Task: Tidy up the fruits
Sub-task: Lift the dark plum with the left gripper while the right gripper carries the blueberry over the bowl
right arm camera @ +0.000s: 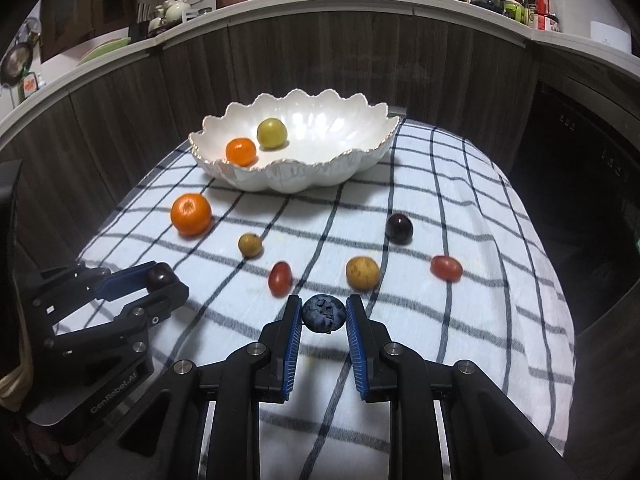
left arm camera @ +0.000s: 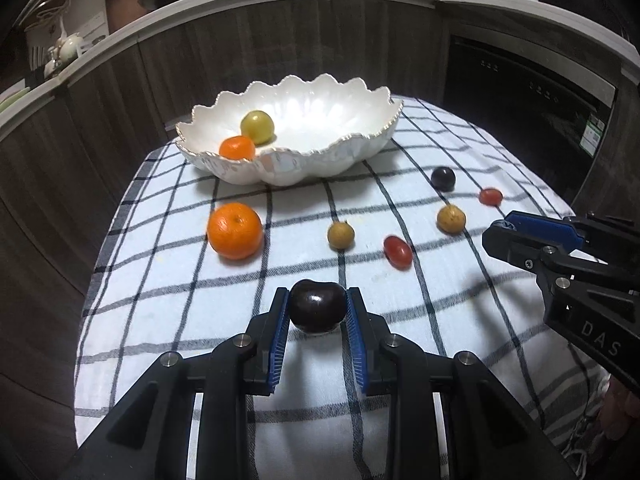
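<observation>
My left gripper (left arm camera: 318, 308) is clamped on a dark cherry (left arm camera: 317, 306), held just above the checked cloth (left arm camera: 168, 280). My right gripper (right arm camera: 323, 314) is closed on a blueberry (right arm camera: 324, 314), also clear of the cloth. Loose on the cloth lie an orange (left arm camera: 235, 231), two brown longans (right arm camera: 250, 245), two red grape tomatoes (right arm camera: 280, 278) and another dark cherry (right arm camera: 399, 229). Beyond them, the white scalloped bowl (left arm camera: 320, 160) holds a small orange (left arm camera: 237, 148) touching a yellow-green fruit (left arm camera: 257, 127).

dark cherry (left arm camera: 317, 306): clamped, lifted | blueberry (right arm camera: 324, 314): clamped | bowl (left arm camera: 356, 148): orange, yellow fruit | seven fruits loose on cloth
</observation>
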The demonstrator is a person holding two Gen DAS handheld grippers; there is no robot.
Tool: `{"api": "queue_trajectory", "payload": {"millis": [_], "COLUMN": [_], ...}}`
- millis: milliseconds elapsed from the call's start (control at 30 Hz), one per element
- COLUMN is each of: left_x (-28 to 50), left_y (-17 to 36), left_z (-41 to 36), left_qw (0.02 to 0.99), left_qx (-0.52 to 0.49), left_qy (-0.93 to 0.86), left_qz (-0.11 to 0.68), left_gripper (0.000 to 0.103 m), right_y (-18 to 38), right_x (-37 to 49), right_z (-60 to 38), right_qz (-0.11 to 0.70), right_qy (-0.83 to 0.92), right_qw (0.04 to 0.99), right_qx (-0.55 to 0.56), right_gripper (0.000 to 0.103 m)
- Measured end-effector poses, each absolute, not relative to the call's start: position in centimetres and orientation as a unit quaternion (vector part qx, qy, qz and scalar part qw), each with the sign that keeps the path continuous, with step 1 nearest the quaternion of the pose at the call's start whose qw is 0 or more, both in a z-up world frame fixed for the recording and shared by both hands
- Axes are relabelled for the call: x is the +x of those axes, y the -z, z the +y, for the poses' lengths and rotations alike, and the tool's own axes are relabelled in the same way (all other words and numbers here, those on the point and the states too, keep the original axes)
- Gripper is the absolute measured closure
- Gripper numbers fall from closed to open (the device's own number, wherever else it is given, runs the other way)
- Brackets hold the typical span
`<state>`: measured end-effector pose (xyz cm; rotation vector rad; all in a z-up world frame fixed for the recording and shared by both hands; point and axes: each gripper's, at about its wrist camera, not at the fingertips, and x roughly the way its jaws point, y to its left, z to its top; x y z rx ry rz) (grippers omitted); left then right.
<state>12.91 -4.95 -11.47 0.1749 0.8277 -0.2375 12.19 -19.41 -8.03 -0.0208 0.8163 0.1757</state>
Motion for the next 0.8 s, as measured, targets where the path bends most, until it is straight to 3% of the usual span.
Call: {"api": "queue_trajectory", "payload": {"millis": [800], "left_x": [17.9], "left_y": [7.0], "left_z": [-4.1], "left_qw": [0.921], "left_qx": [0.042], "left_qy": [0.079], "left_qz": [0.38], "left_gripper": [0.075], "right_y": [3.7], "right_x": [17.7], "right_z": [-20.0], "right_qz": [0.352], "right_qy": [-0.081], "right_qw": [0.932], "right_qx": [0.001], "right_gripper": [0.079]}}
